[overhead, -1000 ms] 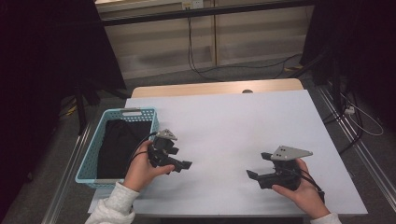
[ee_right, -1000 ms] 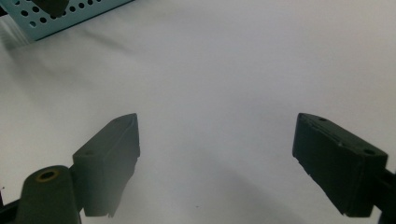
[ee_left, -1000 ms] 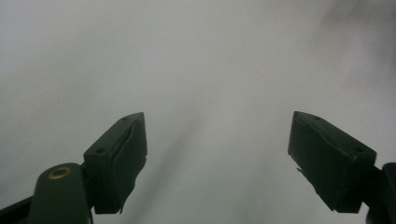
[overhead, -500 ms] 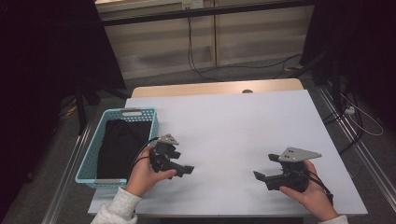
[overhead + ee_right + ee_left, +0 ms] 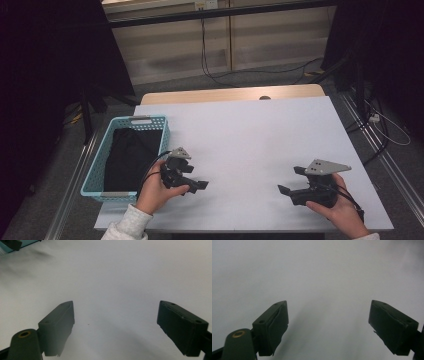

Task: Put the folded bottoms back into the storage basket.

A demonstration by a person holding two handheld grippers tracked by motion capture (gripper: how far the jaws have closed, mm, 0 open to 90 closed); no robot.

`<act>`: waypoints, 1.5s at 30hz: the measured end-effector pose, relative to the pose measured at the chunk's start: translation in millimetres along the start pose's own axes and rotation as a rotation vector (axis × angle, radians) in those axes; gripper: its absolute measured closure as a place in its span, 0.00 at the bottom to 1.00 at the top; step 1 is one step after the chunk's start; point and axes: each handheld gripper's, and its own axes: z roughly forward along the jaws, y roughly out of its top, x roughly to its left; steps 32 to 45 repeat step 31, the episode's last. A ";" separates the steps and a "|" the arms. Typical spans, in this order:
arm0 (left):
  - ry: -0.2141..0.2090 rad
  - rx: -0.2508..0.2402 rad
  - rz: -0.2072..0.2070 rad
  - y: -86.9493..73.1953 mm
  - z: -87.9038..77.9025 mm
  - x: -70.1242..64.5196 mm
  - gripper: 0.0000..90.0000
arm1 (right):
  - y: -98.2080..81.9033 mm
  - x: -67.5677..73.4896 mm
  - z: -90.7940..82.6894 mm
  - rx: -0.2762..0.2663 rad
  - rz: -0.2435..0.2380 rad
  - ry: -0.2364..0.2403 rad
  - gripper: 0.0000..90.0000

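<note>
Since the earlier shots the right tool (image 5: pixel 292 183) has slid a bit toward the right edge of the surface (image 5: pixel 250 135), and the left tool (image 5: pixel 196 181) has dropped back a little toward the person's side; nothing else has shifted. Neither tool has anything in it. The left tool's jaws stand wide apart with bare white surface (image 5: pixel 324 277) between them in the left gripper view, and same deal in the right gripper view, where the right tool (image 5: pixel 115 322) is spread wide over plain white.

Count so far: two tools, one in each hand. The left hand (image 5: pixel 155 192) holds its tool low over the surface just right of the basket, jaws pointing toward the middle. The right hand (image 5: pixel 335 207) holds its tool near the front right corner, jaws pointing left toward the other one. The two are well apart, with open white surface between them.

One basket (image 5: pixel 100 165), light blue plastic with slotted walls, sits at the front left edge of the surface, just beside the left hand. Inside it is one piece of black cloth (image 5: pixel 127 155), lying loosely and covering most of the bottom. A corner of that blue basket (image 5: pixel 27 243) peeks into the top left of the right gripper view.
</note>
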 end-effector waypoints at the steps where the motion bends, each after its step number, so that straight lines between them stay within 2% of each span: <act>1: 0.000 0.001 0.001 -0.2 0.7 -0.5 0.18 | -0.8 -0.4 -0.6 0.002 0.004 0.001 0.15; 17: -0.010 0.005 0.011 -5.3 7.3 -4.0 0.17 | -6.3 -5.9 -4.6 0.014 0.005 -0.009 0.15; 31: -0.011 0.008 0.028 -6.7 10.0 -4.5 0.16 | -8.0 -6.4 -6.5 0.009 0.001 -0.016 0.15; 45: -0.011 0.008 0.028 -6.7 10.0 -4.5 0.16 | -8.0 -6.4 -6.5 0.009 0.001 -0.016 0.15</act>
